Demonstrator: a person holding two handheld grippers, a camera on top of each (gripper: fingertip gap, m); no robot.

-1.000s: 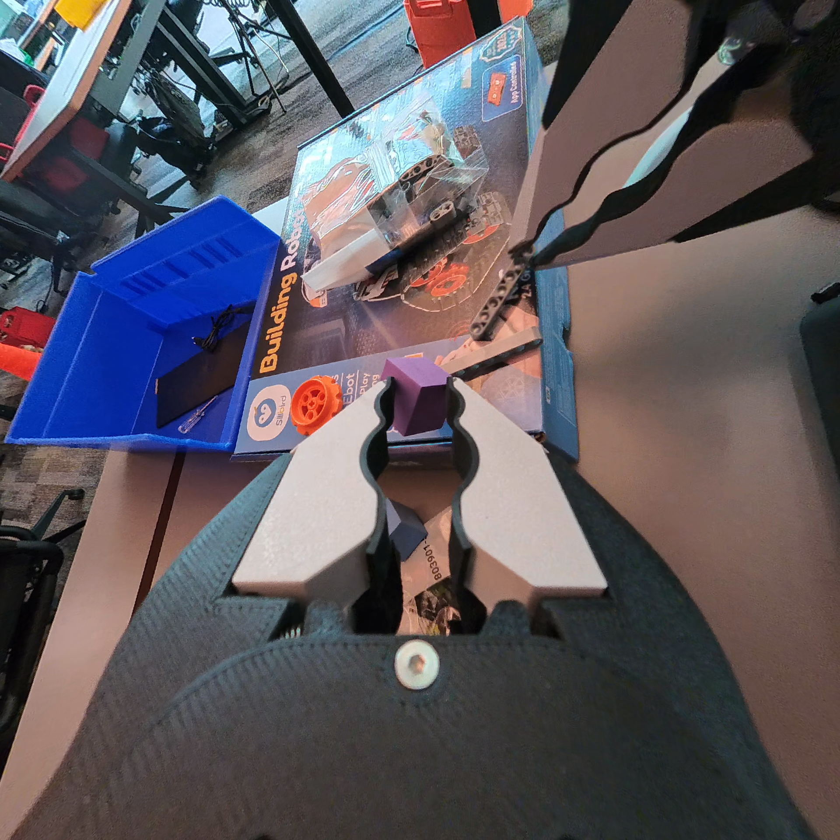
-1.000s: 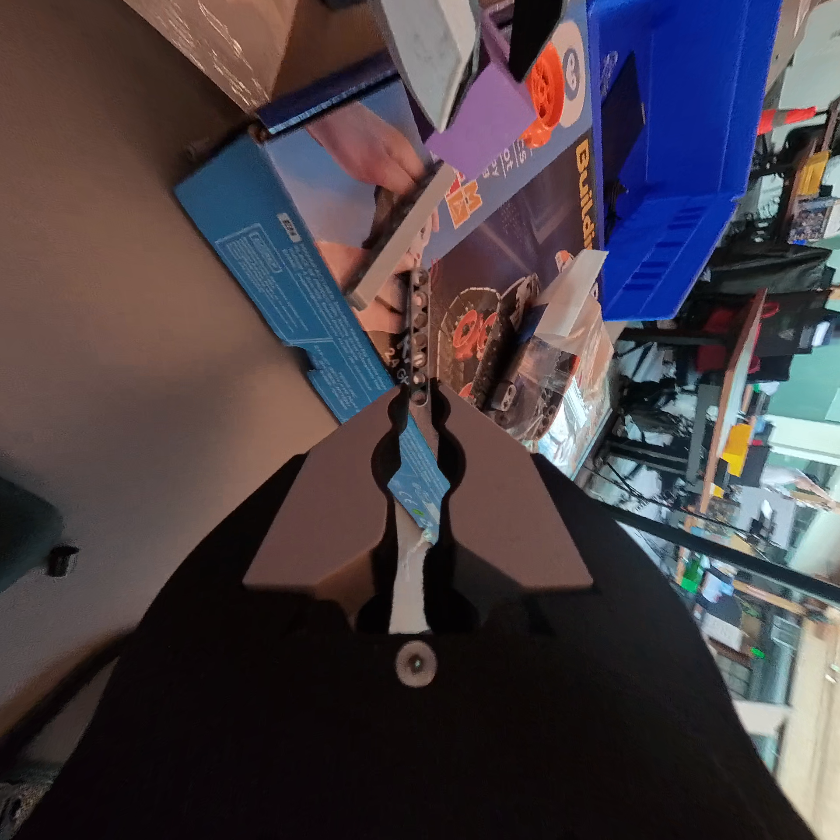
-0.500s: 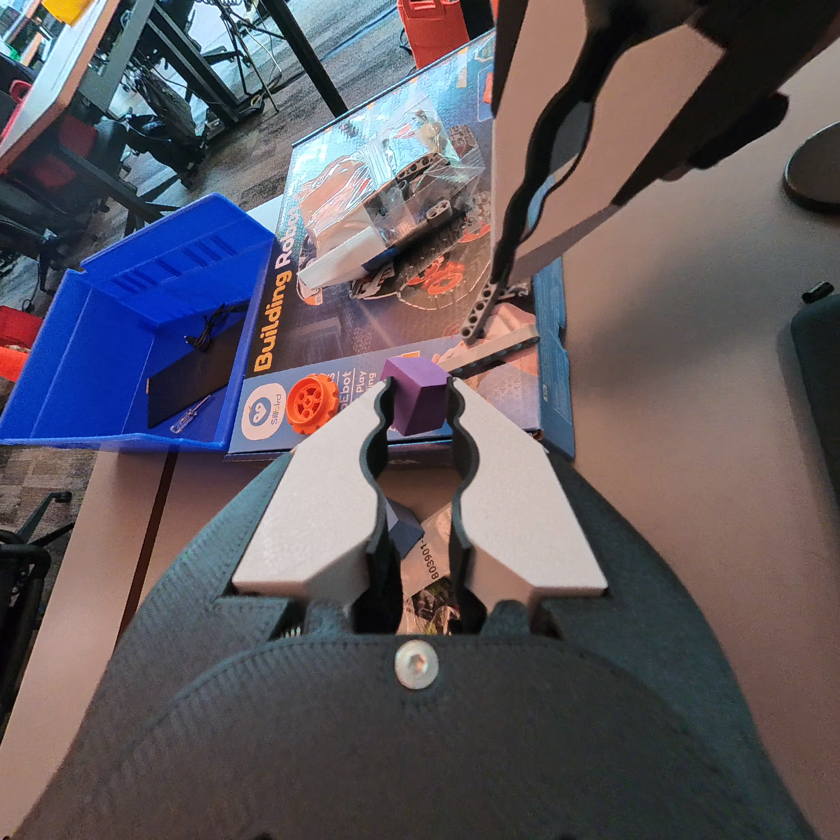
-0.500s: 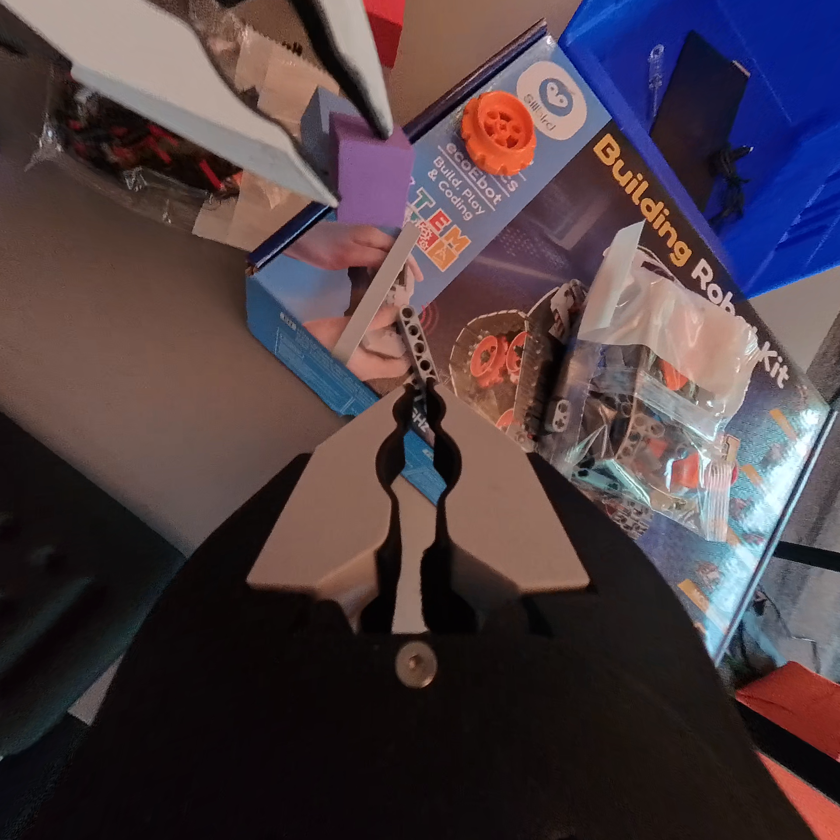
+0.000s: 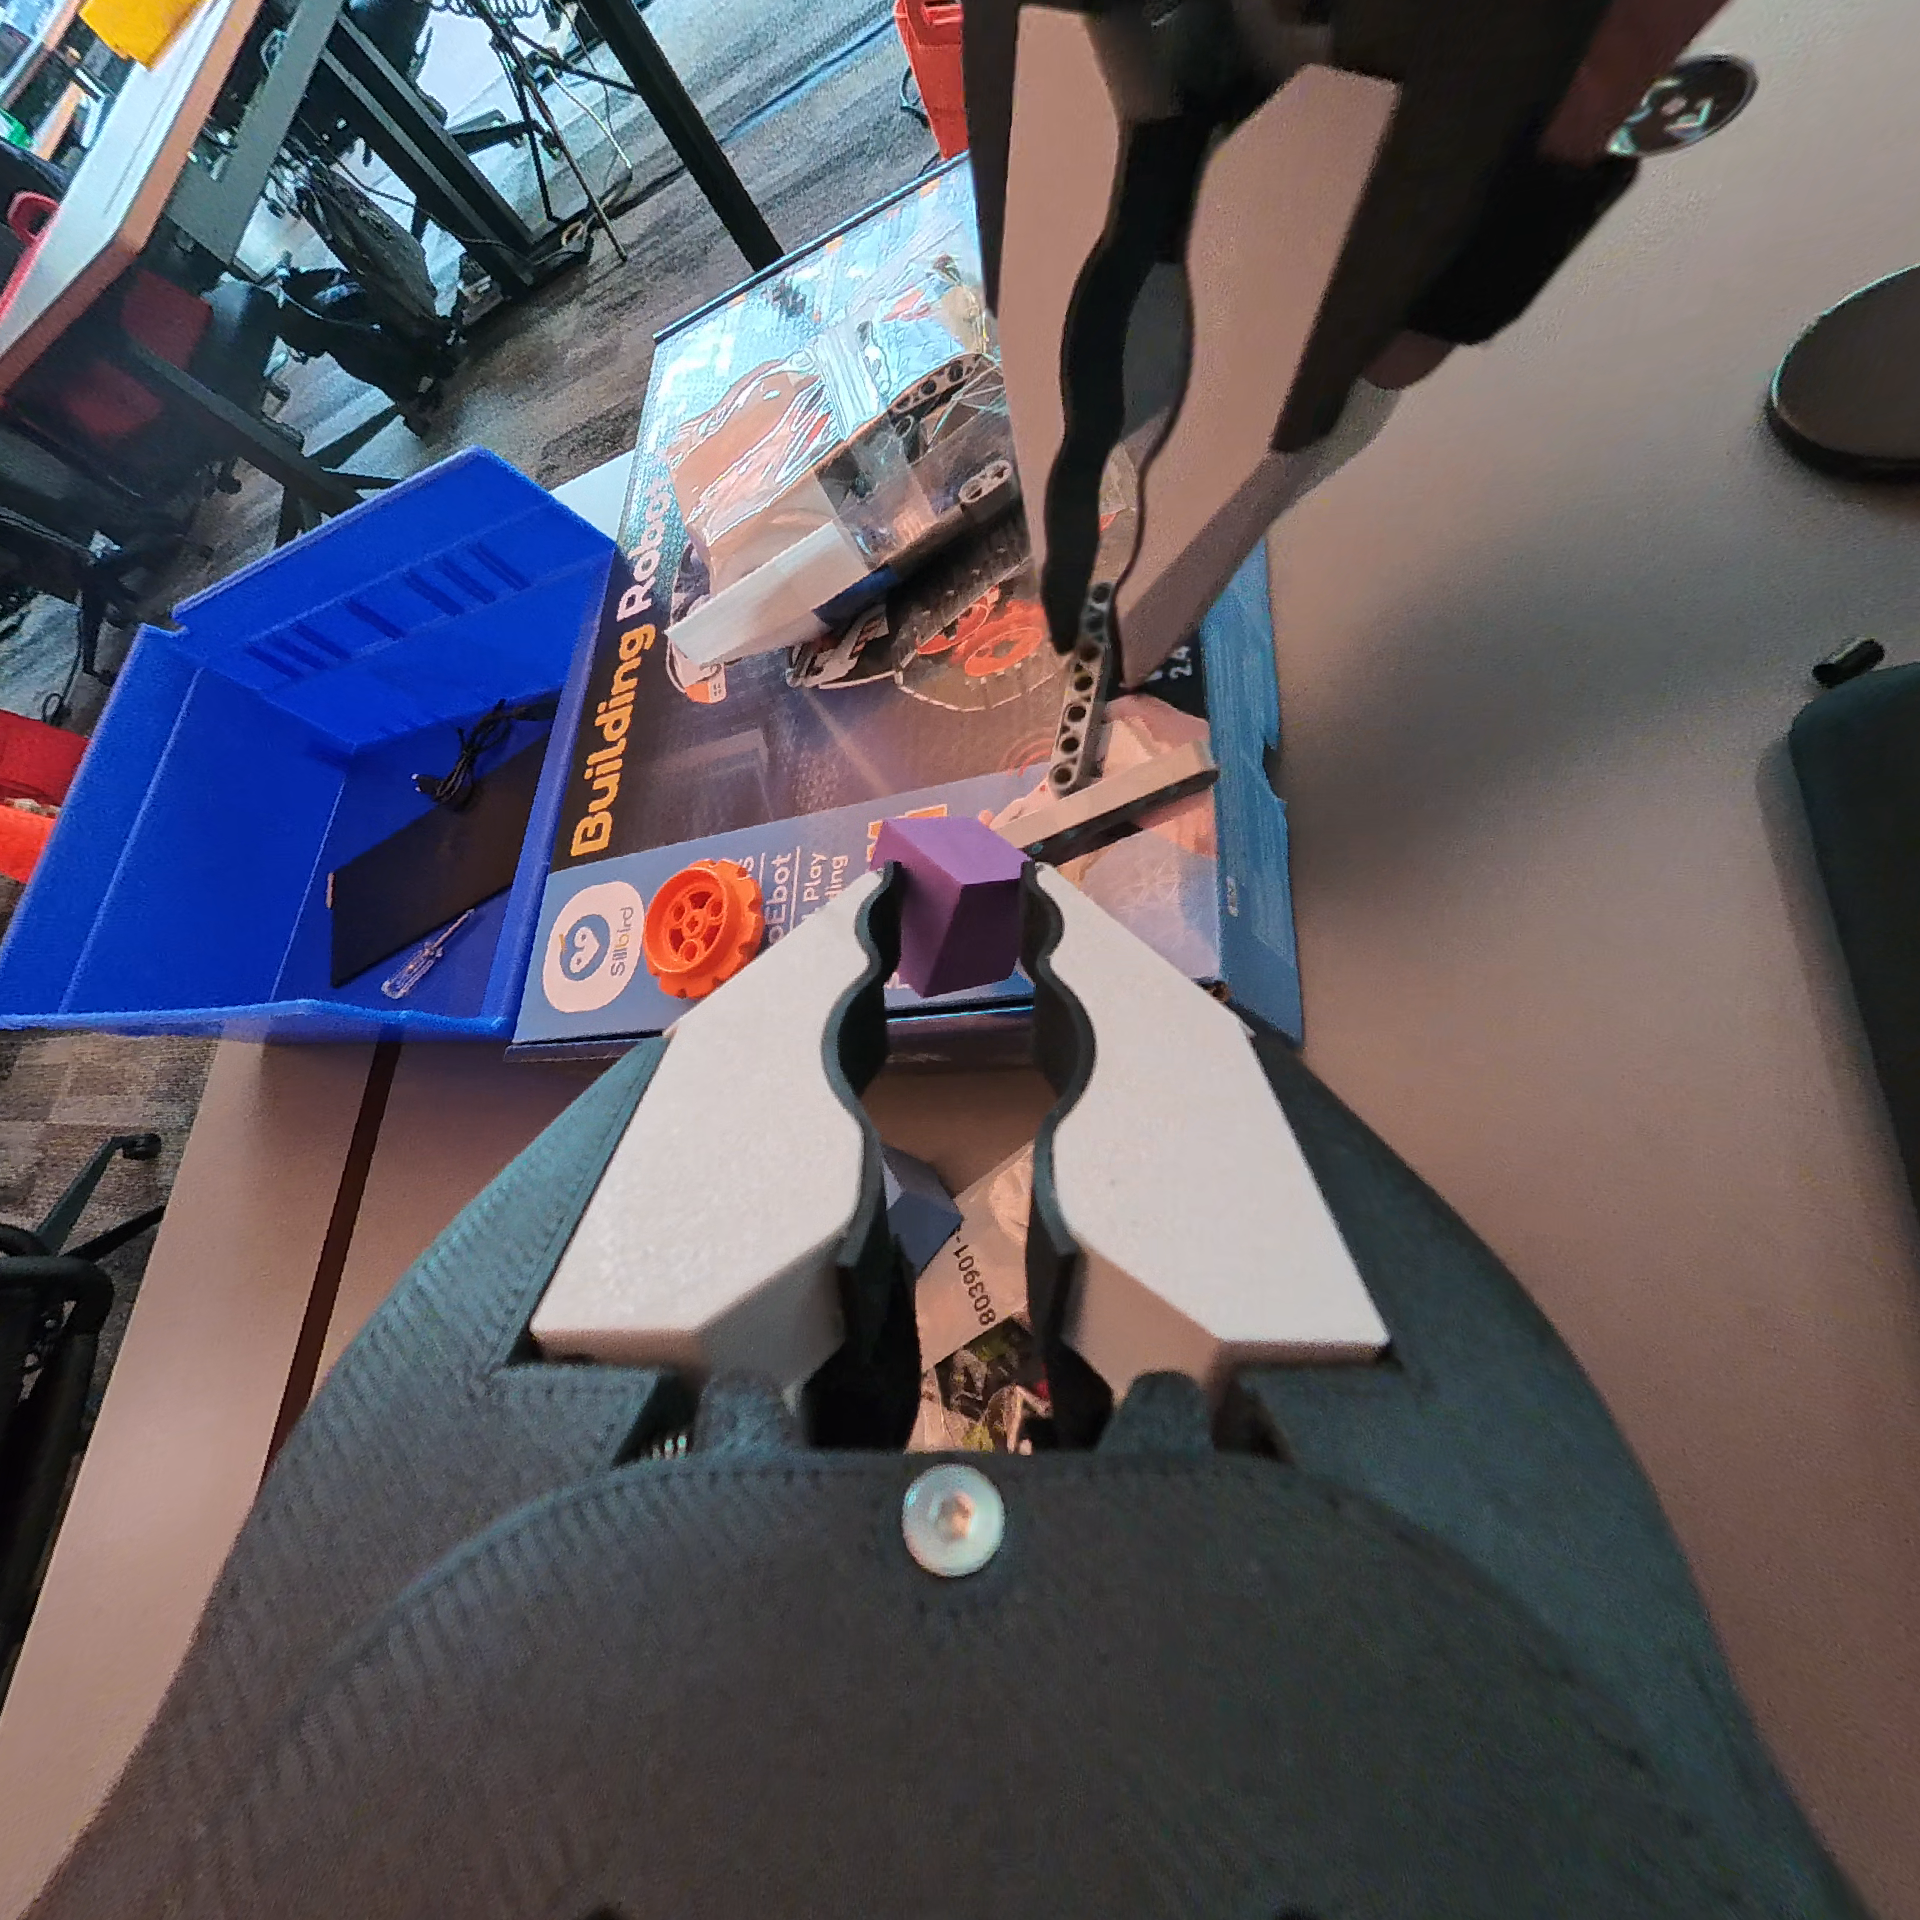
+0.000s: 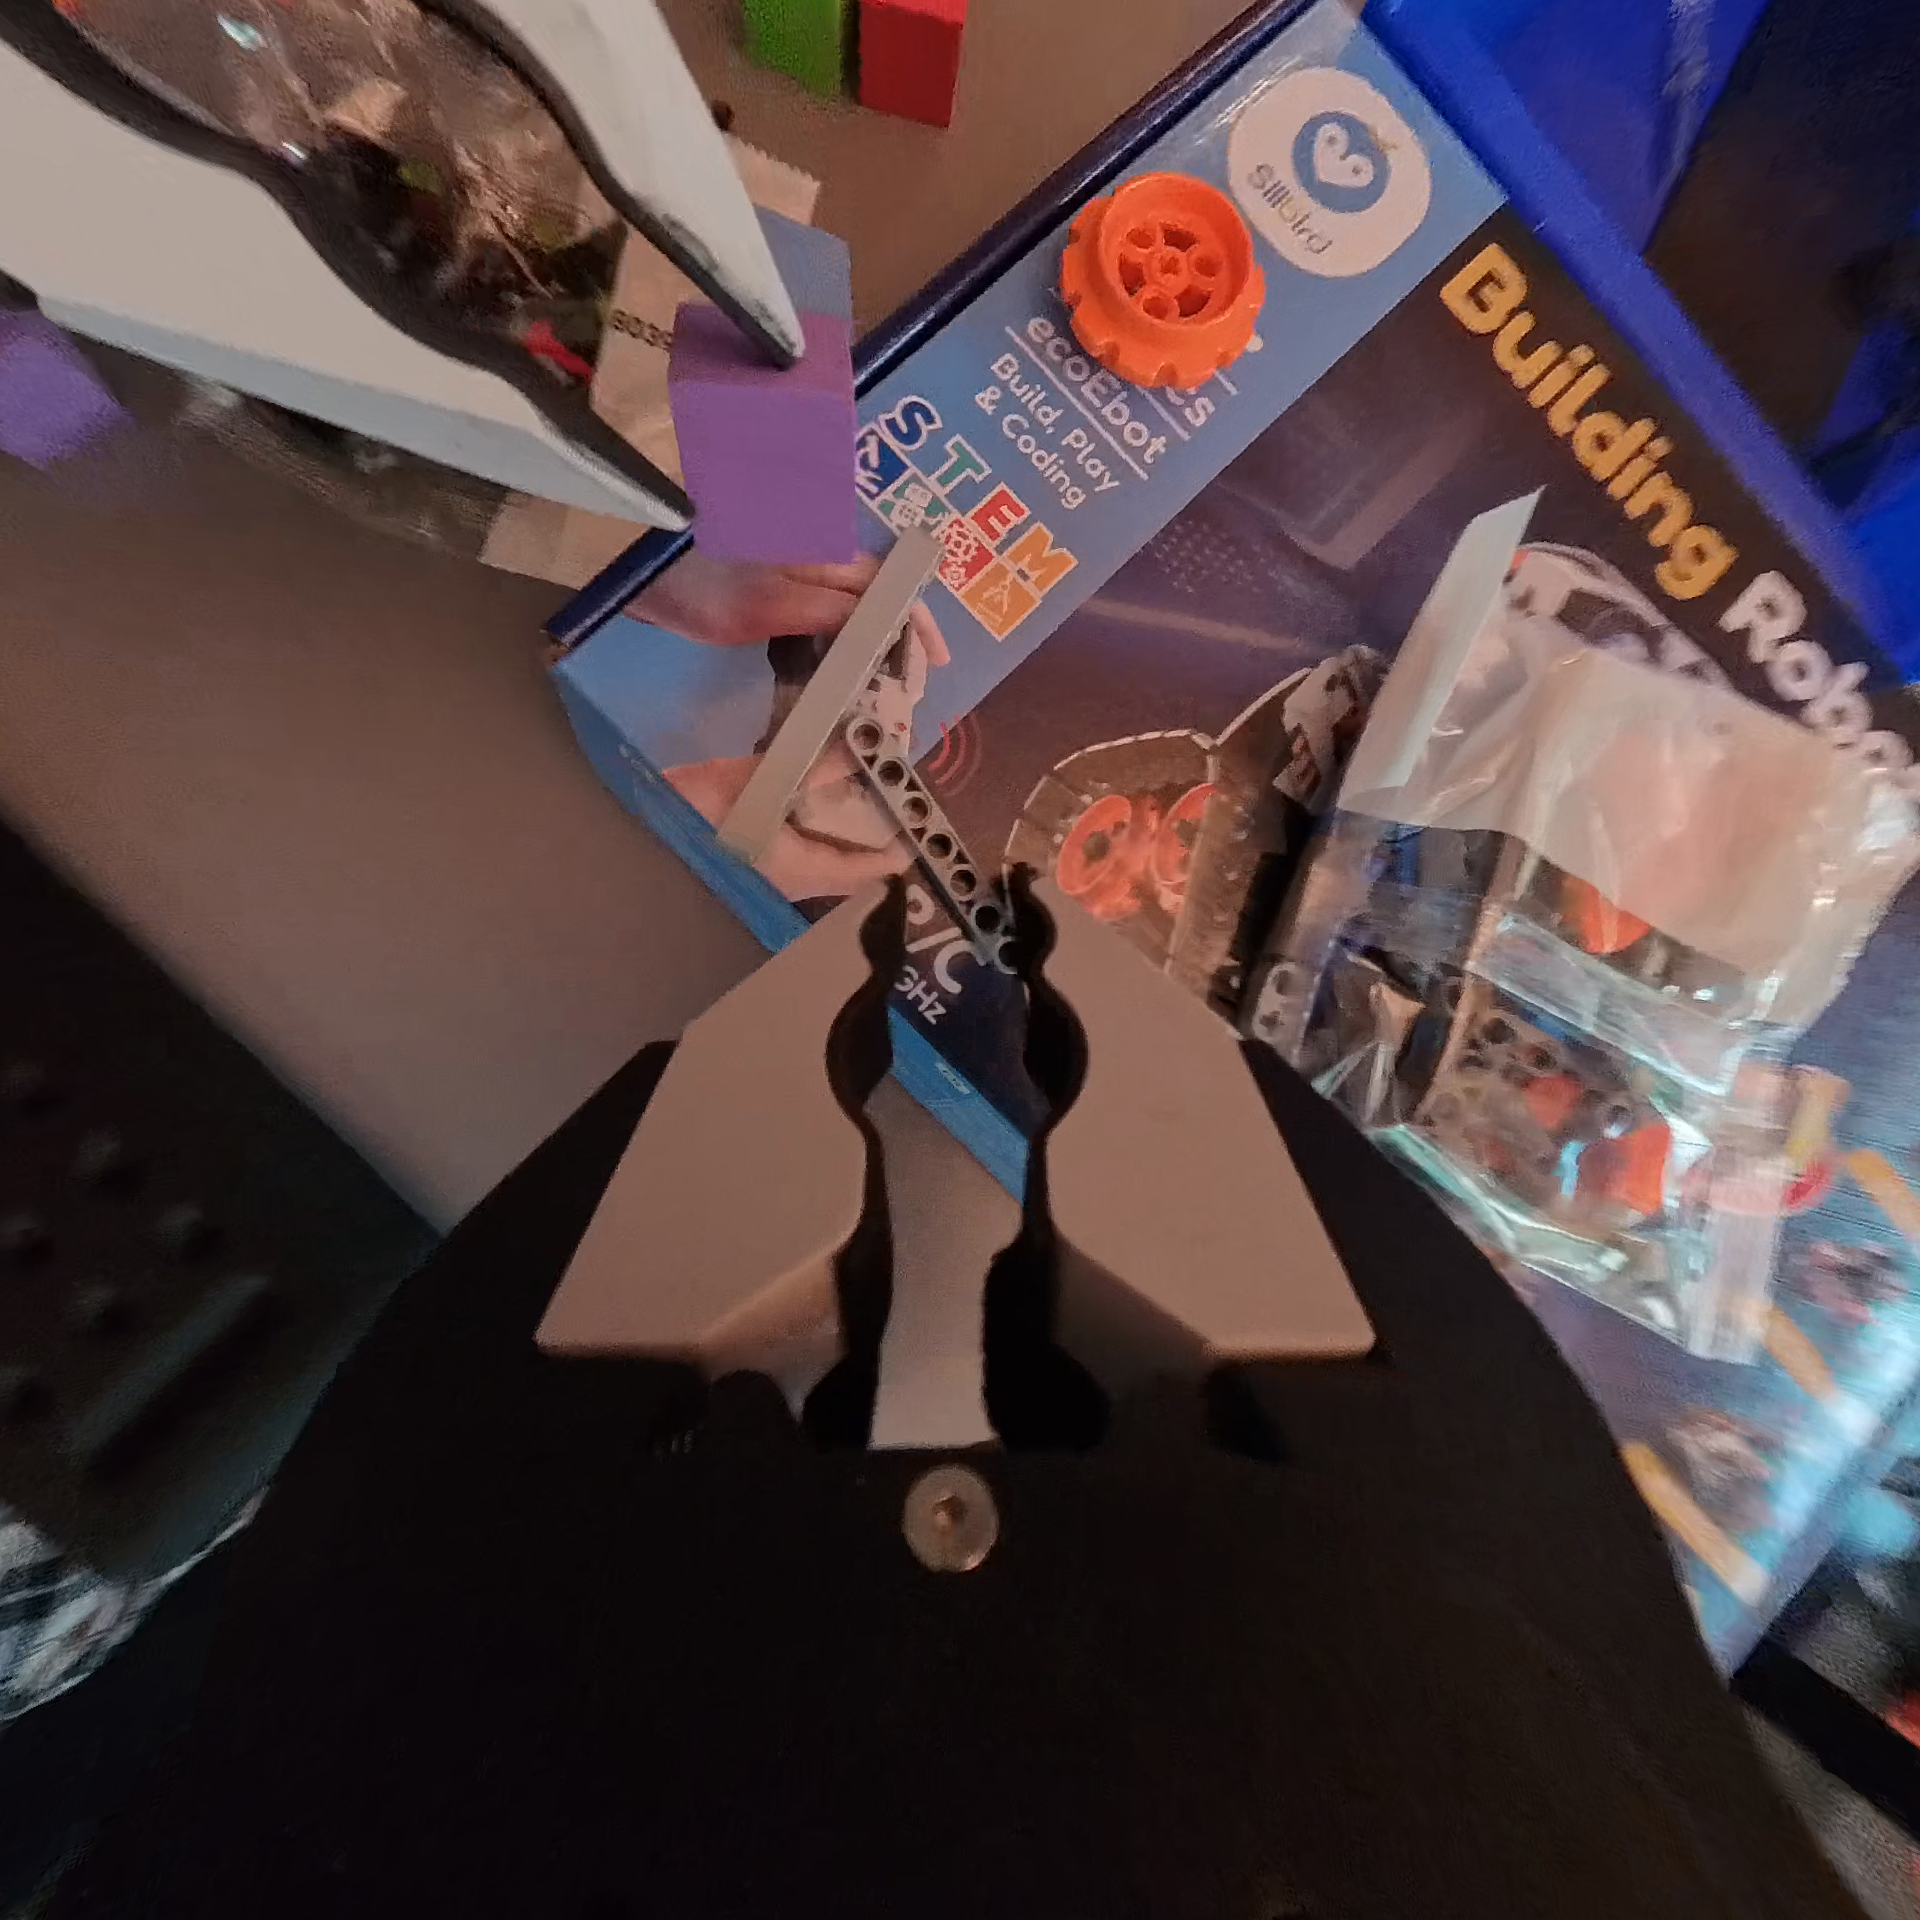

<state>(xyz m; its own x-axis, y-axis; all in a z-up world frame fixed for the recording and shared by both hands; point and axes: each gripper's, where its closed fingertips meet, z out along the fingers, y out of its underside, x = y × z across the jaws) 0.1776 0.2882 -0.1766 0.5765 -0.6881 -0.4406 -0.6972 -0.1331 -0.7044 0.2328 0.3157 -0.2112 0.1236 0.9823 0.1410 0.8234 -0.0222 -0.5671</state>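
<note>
My left gripper (image 5: 956,883) is shut on a purple cube (image 5: 951,920) and holds it over the near edge of a blue robot-kit box (image 5: 727,758). It also shows in the right wrist view (image 6: 732,434) with the cube (image 6: 764,457). My right gripper (image 6: 954,909) points down at the box, jaws apart. A dark grey perforated beam (image 6: 925,831) has its end between the fingertips, against the right one. The beam (image 5: 1081,696) rests by a flat grey bar (image 5: 1122,800). An orange wheel (image 6: 1164,275) lies on the box.
A clear bag of parts (image 6: 1621,935) lies on the box (image 6: 1247,582). A blue bin (image 5: 260,779) with a dark panel stands left of it. Green (image 6: 800,42) and red (image 6: 904,52) blocks sit beyond. A dark pad (image 5: 1860,831) and round disc (image 5: 1849,395) lie to the right. My hands' fingertips stand some 8 cm from each other. The left tips stand about 9 cm off the orange wheel (image 6: 1164,275). It is also in sight in the left wrist view (image 5: 695,922).
My right gripper has swung round above the box and its jaws have spread wider around the beam's end. The left gripper has kept still with the purple cube.
</note>
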